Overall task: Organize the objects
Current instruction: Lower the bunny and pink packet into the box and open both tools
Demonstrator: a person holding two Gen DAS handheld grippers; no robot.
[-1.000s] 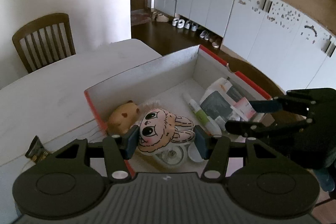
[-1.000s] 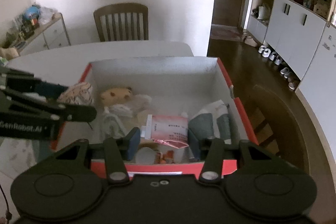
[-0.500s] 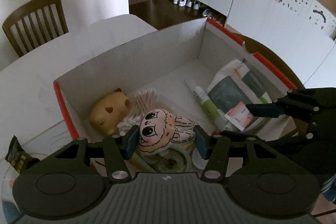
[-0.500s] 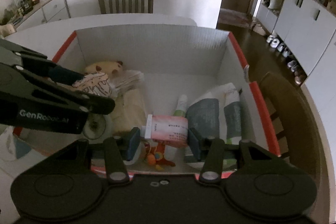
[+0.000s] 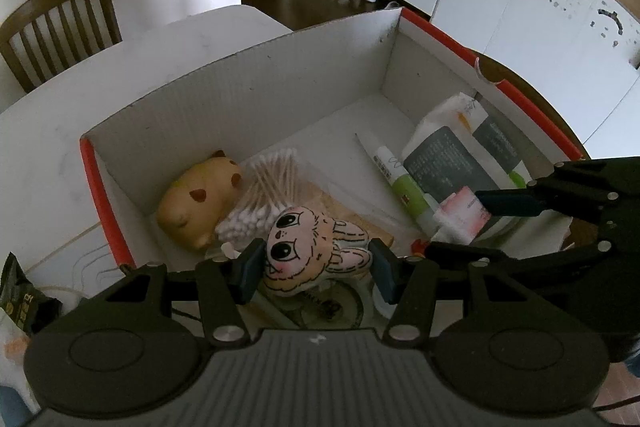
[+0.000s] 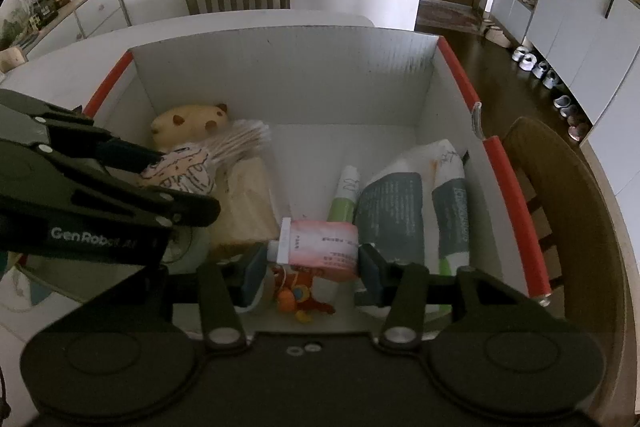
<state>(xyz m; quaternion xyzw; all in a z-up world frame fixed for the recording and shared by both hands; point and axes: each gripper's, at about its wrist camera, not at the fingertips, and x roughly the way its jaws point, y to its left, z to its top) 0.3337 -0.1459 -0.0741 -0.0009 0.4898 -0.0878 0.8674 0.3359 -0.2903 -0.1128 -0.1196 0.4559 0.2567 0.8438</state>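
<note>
You see a red-edged white box (image 5: 256, 95); inside, a pink black-outlined bunny plush (image 5: 312, 251) beside a tan capybara plush (image 5: 196, 203).

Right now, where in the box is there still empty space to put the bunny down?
Bare floor shows along the back wall of the box, between the cotton swabs and the green tube. The near half is crowded: capybara toy, packets, and both grippers holding the bunny and pink tube.

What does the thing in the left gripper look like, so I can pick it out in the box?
Look in the red-rimmed white box, at its near left end. Between the left gripper fingers is a flat pink bunny plush with big black cartoon eyes, unlike the plain tan capybara toy and cotton swabs behind it.
</note>
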